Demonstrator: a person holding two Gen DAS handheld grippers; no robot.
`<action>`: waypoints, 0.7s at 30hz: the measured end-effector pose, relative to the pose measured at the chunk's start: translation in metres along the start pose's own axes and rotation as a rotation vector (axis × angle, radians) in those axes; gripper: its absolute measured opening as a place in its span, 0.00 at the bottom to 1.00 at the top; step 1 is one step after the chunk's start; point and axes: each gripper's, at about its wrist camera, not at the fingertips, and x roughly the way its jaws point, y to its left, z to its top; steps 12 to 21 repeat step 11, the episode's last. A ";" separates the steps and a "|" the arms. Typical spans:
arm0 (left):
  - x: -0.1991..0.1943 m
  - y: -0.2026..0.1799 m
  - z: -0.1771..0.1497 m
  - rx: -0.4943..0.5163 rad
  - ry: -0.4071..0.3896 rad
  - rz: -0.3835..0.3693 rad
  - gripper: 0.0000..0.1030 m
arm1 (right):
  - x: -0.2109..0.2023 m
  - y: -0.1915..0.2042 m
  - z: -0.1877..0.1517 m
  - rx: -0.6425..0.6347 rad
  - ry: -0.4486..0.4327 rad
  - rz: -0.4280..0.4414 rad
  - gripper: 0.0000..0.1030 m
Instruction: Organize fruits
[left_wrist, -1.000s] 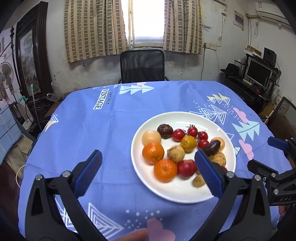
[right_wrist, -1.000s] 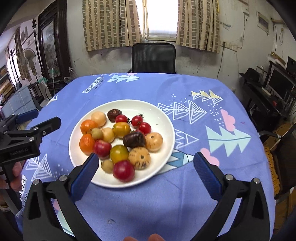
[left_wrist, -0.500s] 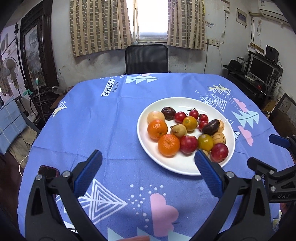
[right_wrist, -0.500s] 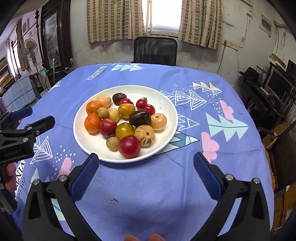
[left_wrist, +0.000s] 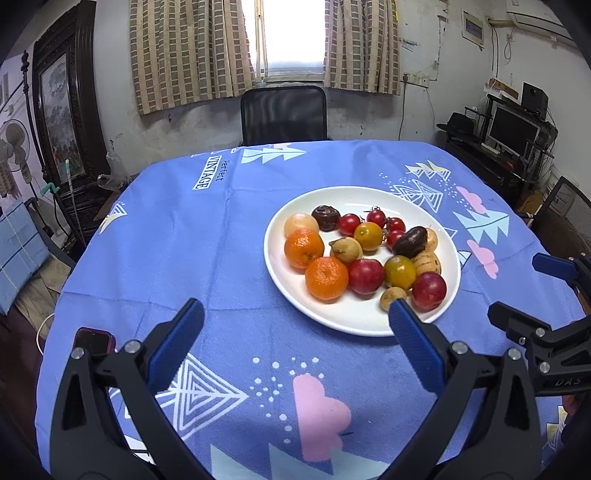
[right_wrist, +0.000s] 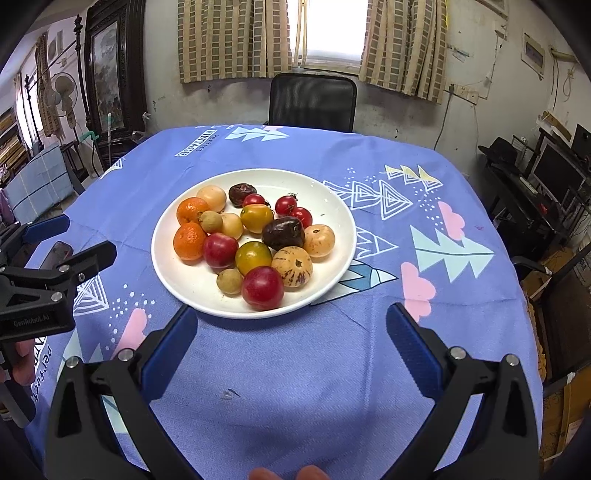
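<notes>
Our blue tablecloth (right_wrist: 369, 350) across the table, white plate (right_wrist: 332, 218) at its middle heaped with fruit (right_wrist: 255, 236), our left gripper (left_wrist: 295, 321) and right gripper (right_wrist: 288, 325) both spread wide, empty, short of the plate, small dark phone (left_wrist: 92, 341) at the left edge.

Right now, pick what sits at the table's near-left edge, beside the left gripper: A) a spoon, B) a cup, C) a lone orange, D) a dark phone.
D: a dark phone lies flat on the blue tablecloth, just outside the open left gripper.
</notes>
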 end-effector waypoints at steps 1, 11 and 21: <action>0.000 0.000 0.000 -0.003 0.001 0.000 0.98 | -0.001 0.001 0.000 -0.001 0.000 -0.001 0.99; 0.001 0.003 0.001 -0.004 -0.007 0.012 0.98 | -0.004 0.002 0.001 -0.007 -0.001 0.003 0.99; 0.001 0.003 0.001 -0.004 -0.007 0.012 0.98 | -0.004 0.002 0.001 -0.007 -0.001 0.003 0.99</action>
